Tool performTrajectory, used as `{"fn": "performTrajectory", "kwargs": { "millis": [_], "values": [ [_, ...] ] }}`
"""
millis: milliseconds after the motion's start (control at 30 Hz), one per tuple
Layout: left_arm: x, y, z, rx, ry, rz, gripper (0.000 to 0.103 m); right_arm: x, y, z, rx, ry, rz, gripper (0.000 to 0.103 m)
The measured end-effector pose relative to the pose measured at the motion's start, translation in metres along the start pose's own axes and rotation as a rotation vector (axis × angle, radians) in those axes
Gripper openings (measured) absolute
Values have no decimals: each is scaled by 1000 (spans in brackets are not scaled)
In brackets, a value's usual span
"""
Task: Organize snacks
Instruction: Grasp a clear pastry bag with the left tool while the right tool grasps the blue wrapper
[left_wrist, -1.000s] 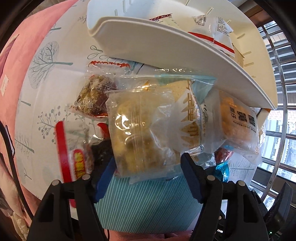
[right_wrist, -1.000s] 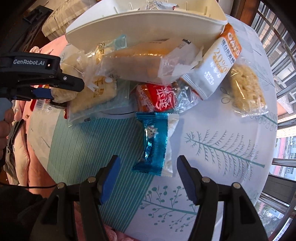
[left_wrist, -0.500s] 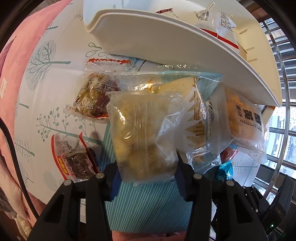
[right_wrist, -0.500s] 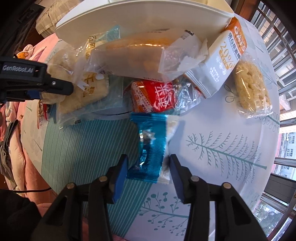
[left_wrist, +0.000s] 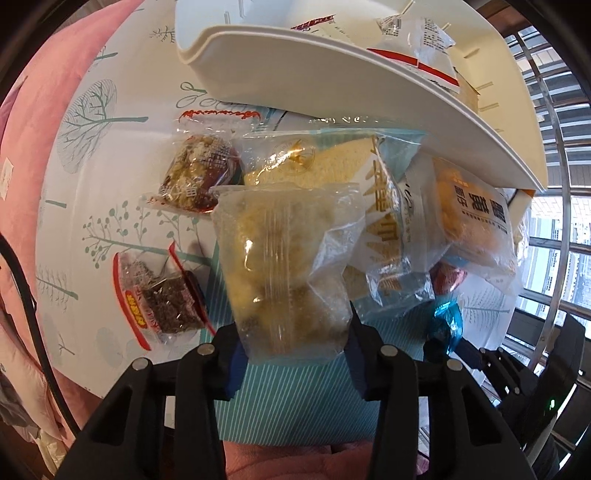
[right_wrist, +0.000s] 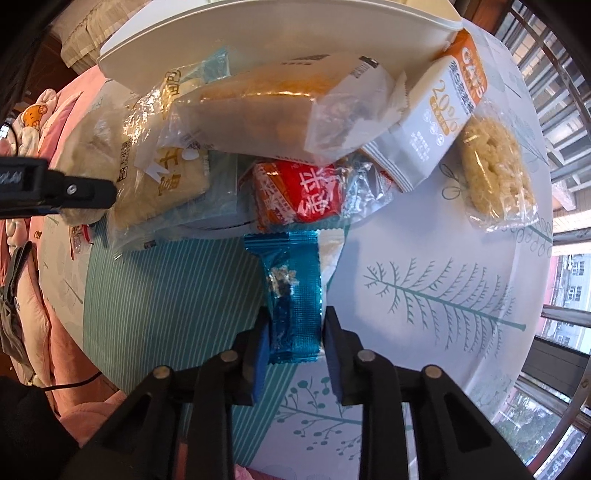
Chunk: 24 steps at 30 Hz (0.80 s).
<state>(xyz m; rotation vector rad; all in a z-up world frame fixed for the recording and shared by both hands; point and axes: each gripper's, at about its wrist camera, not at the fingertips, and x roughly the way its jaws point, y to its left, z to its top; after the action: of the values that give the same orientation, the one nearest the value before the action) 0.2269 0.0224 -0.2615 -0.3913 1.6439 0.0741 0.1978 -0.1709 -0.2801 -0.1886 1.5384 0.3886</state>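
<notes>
Bright daylight from windows (right_wrist: 565, 122); glare on plastic wrappers (left_wrist: 288, 258); heavy fisheye bend, dark corners.

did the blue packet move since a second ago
No. The blue packet lies on the same tablecloth stripe edge, below the red packet; only the right gripper is closing round it.

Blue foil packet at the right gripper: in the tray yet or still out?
Out. The blue foil packet lies on the tablecloth, pads pressing its sides; the white tray sits beyond.
</notes>
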Motion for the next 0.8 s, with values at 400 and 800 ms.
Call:
{"fn": "performTrajectory", "kwargs": {
  "millis": [400, 800],
  "values": [
    [-50, -10, -14, 19, -63, -4, 43, -23, -41, 5, 155, 13, 30, 26],
    [-115, -20, -6, 66, -156, 25, 43, -90, -89, 20, 269, -103, 62, 26]
  ]
}}
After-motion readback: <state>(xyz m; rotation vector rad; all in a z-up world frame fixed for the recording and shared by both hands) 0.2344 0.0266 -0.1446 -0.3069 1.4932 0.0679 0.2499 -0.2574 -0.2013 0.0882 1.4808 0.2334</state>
